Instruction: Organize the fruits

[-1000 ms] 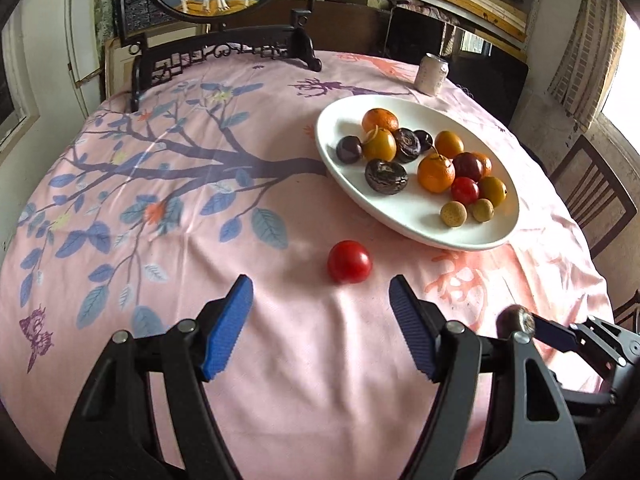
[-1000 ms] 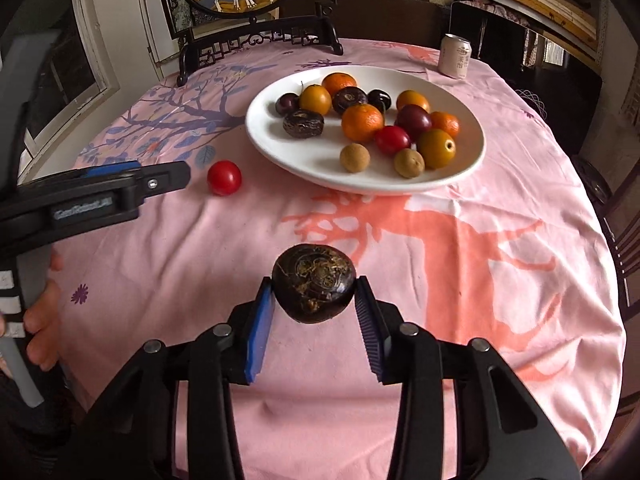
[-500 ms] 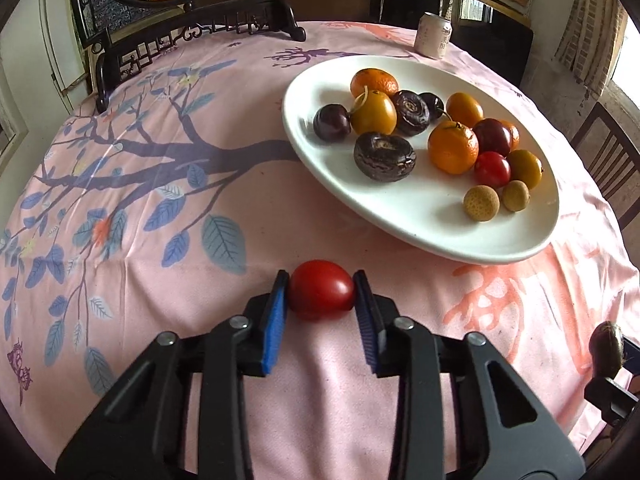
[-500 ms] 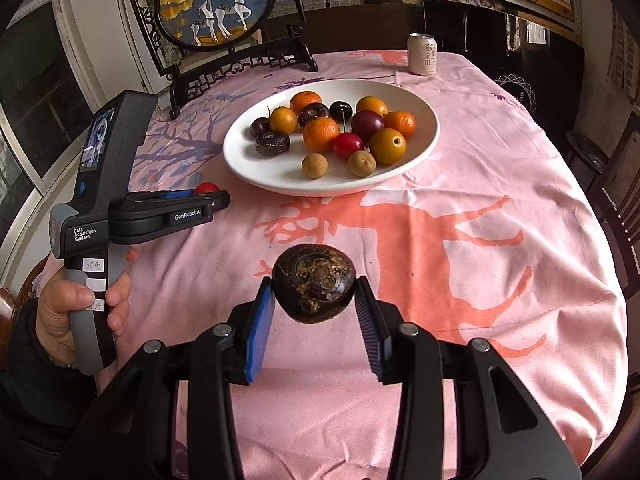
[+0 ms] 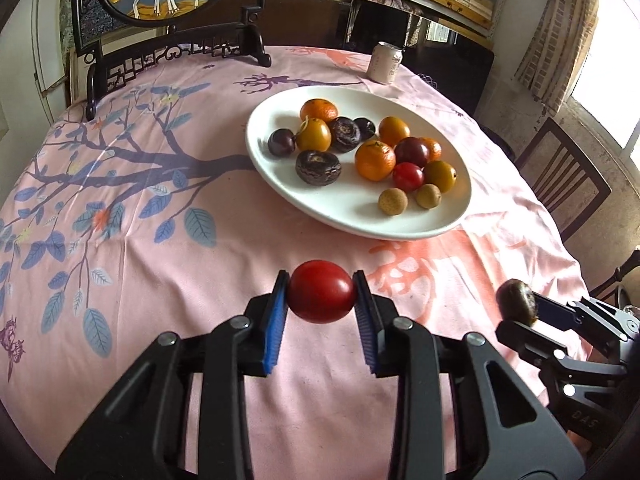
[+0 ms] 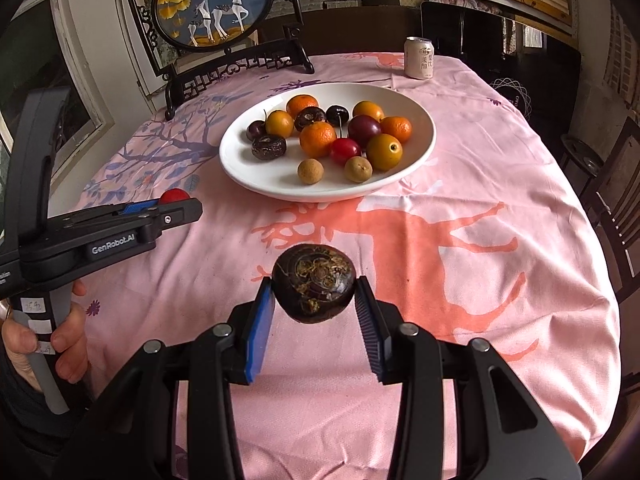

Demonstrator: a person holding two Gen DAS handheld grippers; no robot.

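red tomato [image 5: 322,291] pinched in left gripper [image 5: 321,298], above cloth | dark brown water chestnut [image 6: 313,283] pinched in right gripper [image 6: 314,296] | white plate [image 6: 256,176] holds mixed fruits

Right gripper [image 6: 315,300] clamps dark brown fruit [image 6: 314,283] between blue pads, above pink tablecloth [image 6: 460,240]. White plate [image 6: 256,168] farther back on table, loaded with oranges, dark plums, red fruit, two small tan fruits. Left gripper [image 6: 176,206] at left edge, hand [image 6: 60,344] on its handle, red fruit [image 6: 174,196] at its tip. Can [image 6: 419,58] behind plate, well apart. Framed deer picture [image 6: 212,4] at table's far edge.
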